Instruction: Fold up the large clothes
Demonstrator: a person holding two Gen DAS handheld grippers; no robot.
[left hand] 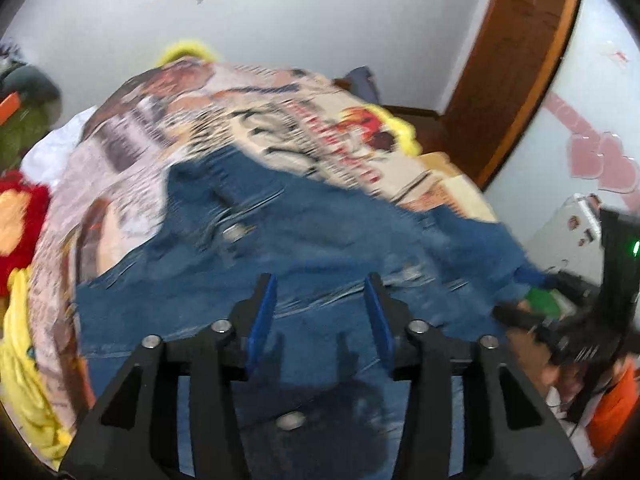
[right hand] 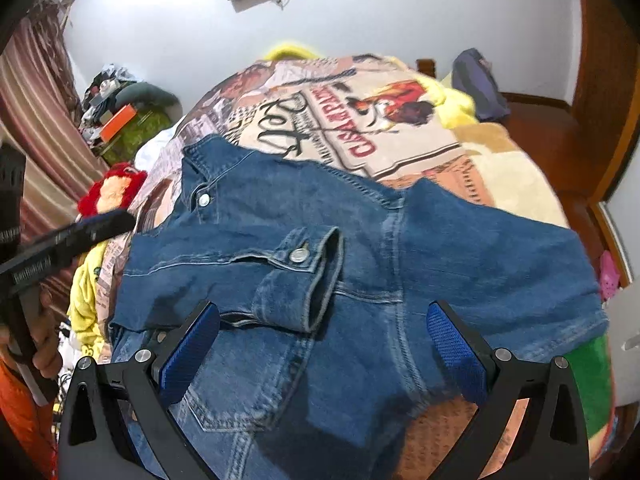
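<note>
A: Where is the blue denim jacket with metal snap buttons (right hand: 360, 248) lying?

B: Spread across the bed's printed blanket with a rooster picture and lettering (right hand: 360, 120), collar toward 11 o'clock in the right wrist view. One buttoned cuff and sleeve (right hand: 304, 276) is laid inward over the body, which I judge to be the first fold, narrowing the garment before it is doubled over.

A: And the right tongs (right hand: 320, 344)?

B: Spread wide, blue pads at 8 and 4 o'clock. They grip nothing; I cannot tell whether they touch the denim below.

A: The left tongs (left hand: 322, 320)?

B: That view is smeared by motion. They stand apart to a middling gap, over the jacket (left hand: 320, 248), with no cloth between the pads. The other tool shows at 3 o'clock there.

A: So what remains?

B: Probably the far side at 3 o'clock, still flat, needs folding in; loose denim may slip
</note>
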